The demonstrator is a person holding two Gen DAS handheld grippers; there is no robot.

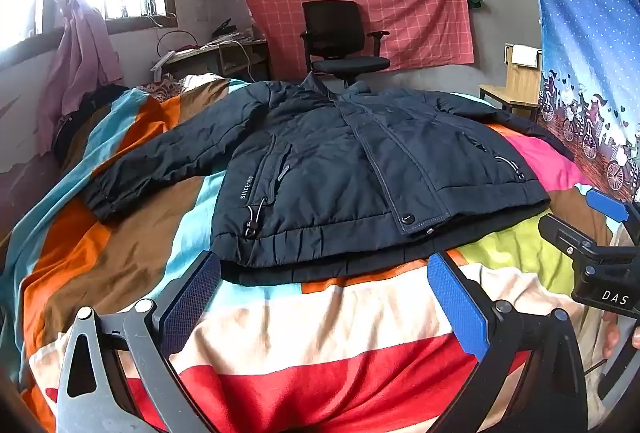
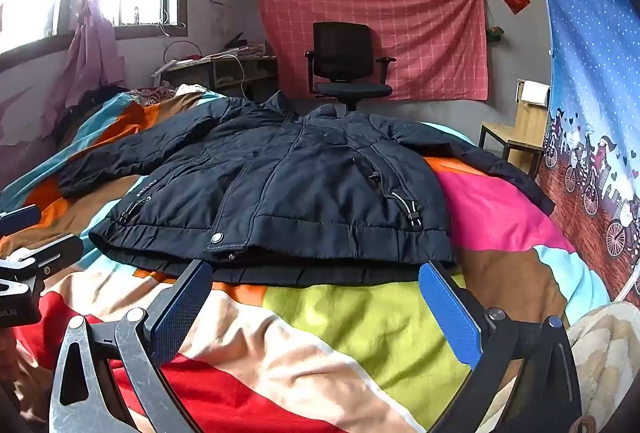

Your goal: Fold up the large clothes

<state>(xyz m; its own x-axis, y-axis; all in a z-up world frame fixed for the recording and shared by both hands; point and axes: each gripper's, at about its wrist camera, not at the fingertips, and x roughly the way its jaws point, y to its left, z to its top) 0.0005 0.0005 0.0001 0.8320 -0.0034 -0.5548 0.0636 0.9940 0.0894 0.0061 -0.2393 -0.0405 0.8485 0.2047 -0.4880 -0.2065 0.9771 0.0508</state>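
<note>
- Presently, item one: dark padded jacket (image 1: 320,169), front side up, closed down the middle, lying flat across the middle of the bed (image 1: 320,333); collar toward the far edge, hem toward the near edge.
- Sleeves: both spread outward, one toward the left edge of the bed, one toward the right edge beside the blue printed curtain (image 1: 592,73).
- Bedding: striped multicolour cover (image 2: 360,333), bare along the near edge below the hem.
- Left gripper (image 1: 326,297): jaws spread wide, nothing between them, hanging just short of the hem toward its left half.
- Right gripper (image 2: 316,303): jaws equally wide, empty, just short of the hem toward its right half.
- Progress, as judged: no fold is visible; the jacket is only laid out. Sleeves and body all remain to be folded.
- Left wrist view only: printed lettering on the jacket's side, legible; part of the right gripper's body and a hand at the right border.
- Right wrist view only: the far sleeve running its length to the right edge of the bed; the left gripper's fingertip at the left border.
- Background, both views: office chair (image 2: 348,69) beyond the far edge.
</note>
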